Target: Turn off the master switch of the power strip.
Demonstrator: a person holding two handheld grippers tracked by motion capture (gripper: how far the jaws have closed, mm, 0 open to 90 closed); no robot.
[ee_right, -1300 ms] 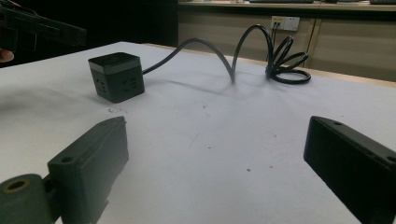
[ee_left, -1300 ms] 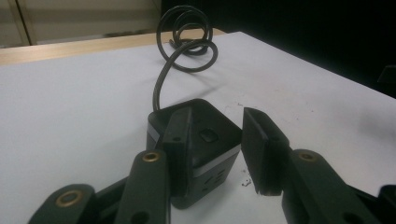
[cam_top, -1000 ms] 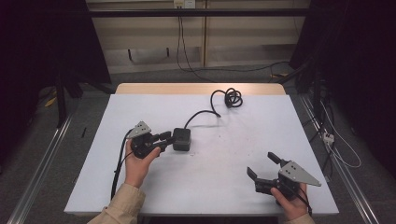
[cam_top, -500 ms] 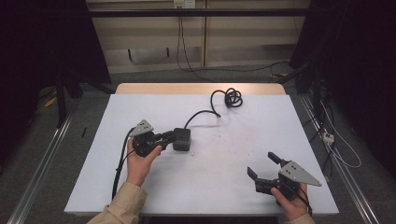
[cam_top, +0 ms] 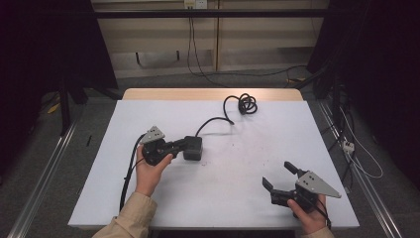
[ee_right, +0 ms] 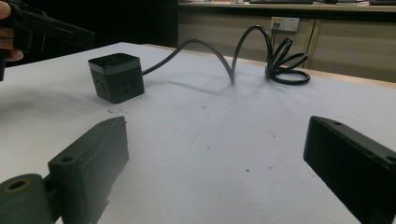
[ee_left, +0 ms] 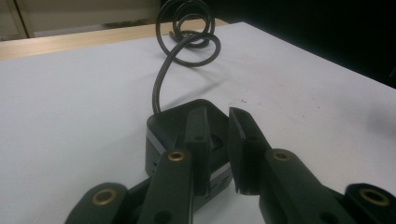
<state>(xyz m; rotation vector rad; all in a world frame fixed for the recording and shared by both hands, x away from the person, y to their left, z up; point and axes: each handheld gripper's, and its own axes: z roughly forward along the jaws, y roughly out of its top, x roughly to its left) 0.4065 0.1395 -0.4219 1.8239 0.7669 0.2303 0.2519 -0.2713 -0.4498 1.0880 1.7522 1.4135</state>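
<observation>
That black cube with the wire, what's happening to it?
A person holds a gripper in each hand. The left gripper, nearly closed, pokes at the top of the black socket cube on the white table. The cube's cable curls away into a coil. The right gripper waits open, apart from it.

Black power cube (cam_top: 192, 148), black cable (cam_top: 239, 105), white table (cam_top: 237, 163)

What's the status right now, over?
Left gripper nearly shut above the black socket cube. Right gripper open, holding nothing. Cube's cable coiled at the far edge. Nothing in the way.
</observation>
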